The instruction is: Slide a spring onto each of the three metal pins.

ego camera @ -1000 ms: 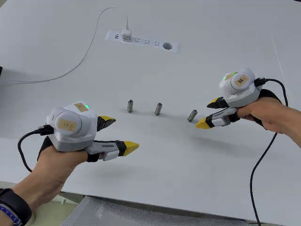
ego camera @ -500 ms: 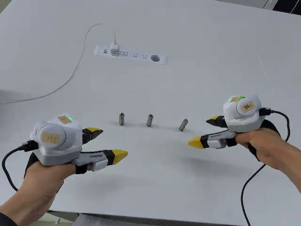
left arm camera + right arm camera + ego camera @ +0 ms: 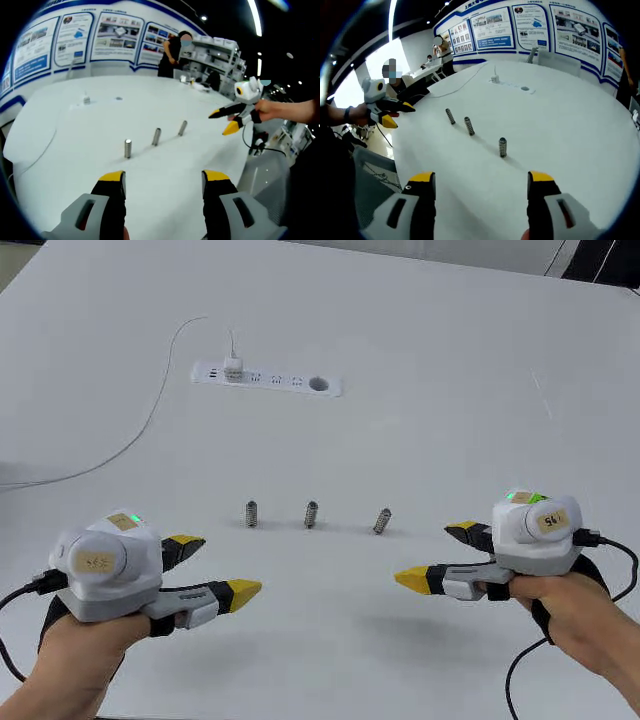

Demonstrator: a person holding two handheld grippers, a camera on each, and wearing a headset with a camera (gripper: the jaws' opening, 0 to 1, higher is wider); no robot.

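Worktop: white and broad (image 3: 420, 370), with a power strip (image 3: 266, 379) and its cable (image 3: 150, 420) on the far side. Poster boards (image 3: 75, 37) line the wall behind.
Pins: we see three in a row across the middle, namely the first pin (image 3: 251, 513), the middle pin (image 3: 311, 514) and the third pin (image 3: 382, 521).
Springs: in the right gripper view each pin reads as coiled, the nearest spring (image 3: 503, 147) most clearly. We judge that all three are already sleeved, though the left gripper view is too soft to confirm it.
Left claw (image 3: 222, 564): released, with the jaws spread and nothing between them.
Right claw (image 3: 430, 553): released as well, and empty.
Key relation: the row lies ahead of both claws and between them, apart from each. The pins' long axes stand upright, and the third seems to lean a little. The right claw is nearer the third pin and the left claw nearer the first, so any touch-up would come from above, along the pin.
Stage: we judge the threading finished, or close to it.
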